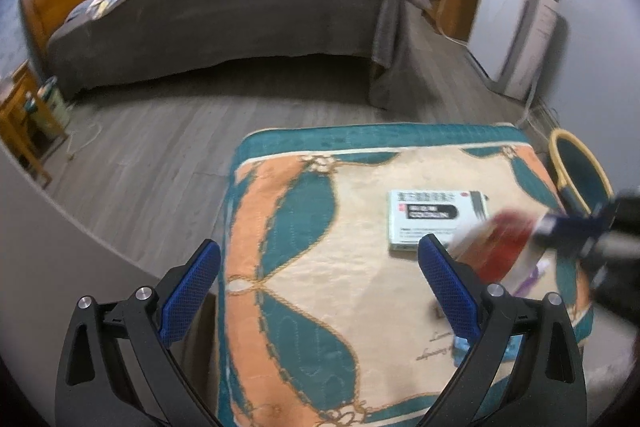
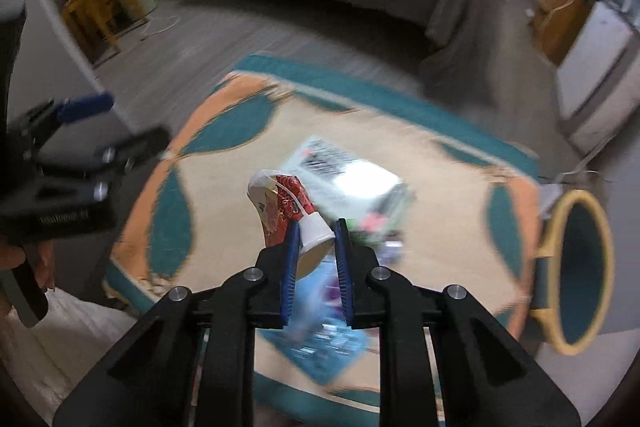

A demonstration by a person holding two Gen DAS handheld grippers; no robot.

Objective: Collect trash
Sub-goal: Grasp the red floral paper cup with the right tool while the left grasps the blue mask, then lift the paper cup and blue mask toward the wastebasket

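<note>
My right gripper [image 2: 316,227] is shut on a crushed red and white paper cup [image 2: 286,211] and holds it above the patterned cushion [image 2: 224,163]; the cup shows blurred in the left wrist view [image 1: 500,247]. A white box with black print [image 1: 434,219] lies on the cushion [image 1: 320,267], also seen under the cup in the right wrist view [image 2: 348,183]. A blue packet [image 2: 324,339] lies near the cushion's front edge. My left gripper [image 1: 320,267] is open and empty over the cushion's left part. A round bin with a yellow rim [image 2: 580,279] stands right of the cushion.
A bed with a grey cover [image 1: 224,11] fills the far side of the room. A wooden side table [image 1: 24,123] stands at the left, a white cabinet [image 1: 516,27] at the right. Grey plank floor [image 1: 140,155] lies between bed and cushion.
</note>
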